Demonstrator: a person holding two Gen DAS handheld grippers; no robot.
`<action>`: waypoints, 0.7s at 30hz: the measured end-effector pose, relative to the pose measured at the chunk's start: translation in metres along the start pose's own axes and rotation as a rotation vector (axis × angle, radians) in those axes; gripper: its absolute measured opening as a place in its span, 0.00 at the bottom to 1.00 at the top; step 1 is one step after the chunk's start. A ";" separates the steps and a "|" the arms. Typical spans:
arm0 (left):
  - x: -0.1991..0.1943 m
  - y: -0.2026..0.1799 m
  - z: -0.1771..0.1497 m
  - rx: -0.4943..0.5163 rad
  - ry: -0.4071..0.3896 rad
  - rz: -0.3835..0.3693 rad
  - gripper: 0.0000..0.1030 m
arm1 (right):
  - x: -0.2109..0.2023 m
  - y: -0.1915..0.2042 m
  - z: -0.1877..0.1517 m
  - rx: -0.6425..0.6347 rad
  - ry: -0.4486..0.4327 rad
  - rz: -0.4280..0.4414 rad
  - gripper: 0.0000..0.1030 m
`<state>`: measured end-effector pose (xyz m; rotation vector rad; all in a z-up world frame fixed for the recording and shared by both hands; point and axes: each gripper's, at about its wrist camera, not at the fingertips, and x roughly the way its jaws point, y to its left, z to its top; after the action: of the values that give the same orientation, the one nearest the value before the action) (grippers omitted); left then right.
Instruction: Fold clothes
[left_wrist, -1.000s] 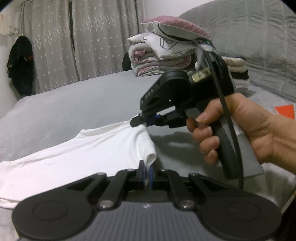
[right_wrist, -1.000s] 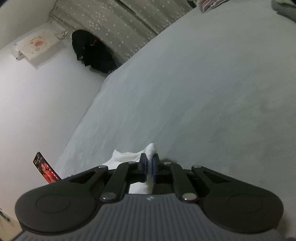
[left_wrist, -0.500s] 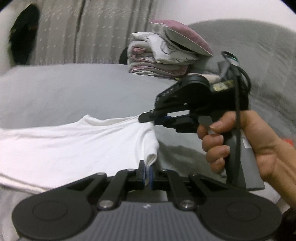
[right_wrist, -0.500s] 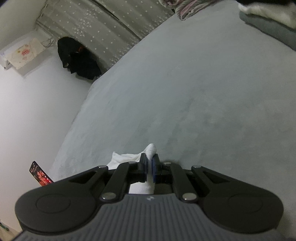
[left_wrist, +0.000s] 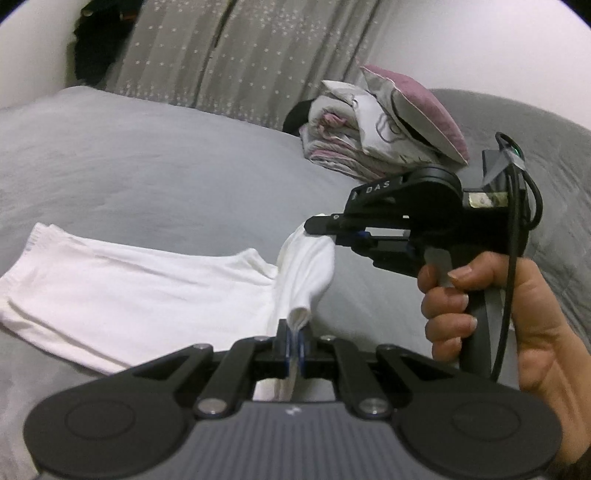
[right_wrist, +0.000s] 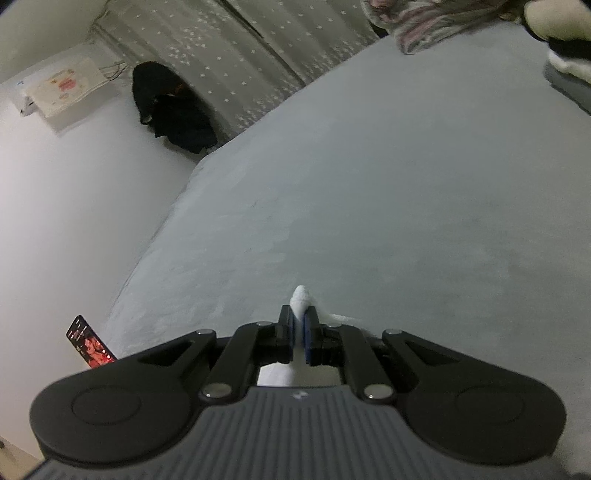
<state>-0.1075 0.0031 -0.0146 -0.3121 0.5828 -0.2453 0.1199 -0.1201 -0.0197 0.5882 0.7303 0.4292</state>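
Both jaws clenched on white shirt edge: left gripper near, right gripper farther, lifting edge to fold across bed.

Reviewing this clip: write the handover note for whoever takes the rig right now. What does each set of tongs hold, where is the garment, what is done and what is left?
Left tongs: shut on an edge of the white shirt.
Right tongs: shut on another bit of the same edge, held level with the left pair.
Shirt: the gripped end is lifted; the rest lies flat on the grey bed.
Done: both grips taken.
Left: carry the lifted end over the flat part, lay it down, release, finish folding.
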 end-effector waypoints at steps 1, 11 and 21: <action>-0.002 0.004 0.001 -0.012 -0.003 -0.001 0.04 | 0.003 0.005 0.000 -0.008 -0.001 -0.003 0.06; -0.014 0.045 0.003 -0.123 -0.017 -0.014 0.04 | 0.031 0.024 -0.004 -0.063 0.016 -0.027 0.06; -0.025 0.107 -0.001 -0.271 -0.037 -0.022 0.04 | 0.056 0.042 -0.017 -0.147 0.058 -0.035 0.06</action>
<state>-0.1134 0.1099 -0.0415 -0.5843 0.5766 -0.1816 0.1379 -0.0512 -0.0307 0.4263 0.7567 0.4651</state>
